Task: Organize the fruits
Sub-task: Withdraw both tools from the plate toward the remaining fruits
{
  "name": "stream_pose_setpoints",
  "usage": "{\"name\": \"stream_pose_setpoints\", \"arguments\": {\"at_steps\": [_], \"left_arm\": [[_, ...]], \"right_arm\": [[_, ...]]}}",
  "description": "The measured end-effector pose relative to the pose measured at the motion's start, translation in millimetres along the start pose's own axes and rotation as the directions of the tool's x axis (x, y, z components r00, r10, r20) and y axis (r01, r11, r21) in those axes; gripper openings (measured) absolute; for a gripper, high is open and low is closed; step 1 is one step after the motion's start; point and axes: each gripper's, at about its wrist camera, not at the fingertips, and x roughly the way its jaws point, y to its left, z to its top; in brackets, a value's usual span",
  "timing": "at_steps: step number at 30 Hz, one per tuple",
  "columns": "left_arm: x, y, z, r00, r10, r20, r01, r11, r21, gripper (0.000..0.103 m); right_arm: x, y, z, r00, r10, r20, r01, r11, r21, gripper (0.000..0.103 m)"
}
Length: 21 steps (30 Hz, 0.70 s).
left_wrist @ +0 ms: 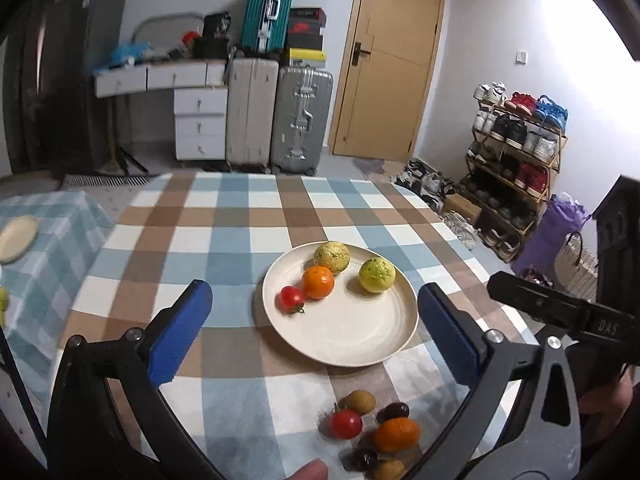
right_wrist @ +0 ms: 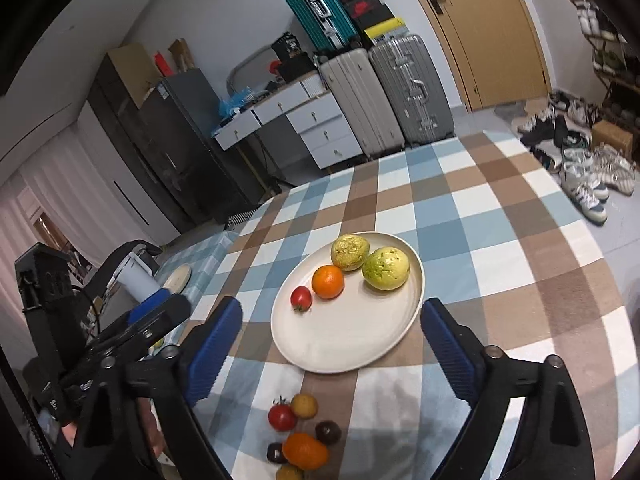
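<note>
A cream plate [left_wrist: 352, 332] [right_wrist: 352, 340] lies on the checked tablecloth. It holds two yellow-green fruits [left_wrist: 331, 256] [left_wrist: 377, 275], an orange [left_wrist: 317, 282] [right_wrist: 328, 281] and a small tomato [left_wrist: 291, 298] [right_wrist: 301, 297]. Nearer to me, several loose fruits lie on the cloth, among them a tomato [left_wrist: 346, 423] [right_wrist: 282, 417], an orange fruit [left_wrist: 397, 434] [right_wrist: 305, 450] and a dark plum [left_wrist: 394, 411]. My left gripper [left_wrist: 314, 288] is open above the cloth, short of the plate, with nothing between its blue pads. My right gripper [right_wrist: 332, 306] is open and empty beside it.
A lower side table with a small plate [left_wrist: 16, 238] [right_wrist: 178, 276] stands to the left. Beyond the table's far edge are suitcases [left_wrist: 300, 120], white drawers [left_wrist: 200, 124] and a door [left_wrist: 392, 60]. A shoe rack [left_wrist: 516, 148] and loose shoes [right_wrist: 580, 176] are on the right.
</note>
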Motion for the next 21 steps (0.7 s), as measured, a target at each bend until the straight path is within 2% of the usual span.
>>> {"name": "stream_pose_setpoints", "arguments": {"at_steps": [5, 12, 21], "left_arm": [[-26.9, -11.2, -21.1, 1.000, 0.012, 0.007, -0.012, 1.000, -0.002, 0.103], [-37.6, -10.5, -46.9, 0.999, 0.032, -0.033, -0.033, 0.999, -0.032, 0.103], [-43.3, -7.3, -63.0, 0.998, 0.030, -0.059, -0.032, 0.999, -0.030, 0.103]], "right_arm": [[-23.6, 11.0, -16.5, 0.999, -0.007, 0.037, 0.009, 0.998, -0.058, 0.100], [-31.0, 17.2, -43.4, 0.999, -0.037, 0.009, 0.038, 0.989, -0.140, 0.102], [-39.2, 18.1, -62.0, 0.998, -0.069, -0.004, 0.068, 0.988, -0.137, 0.103]]}}
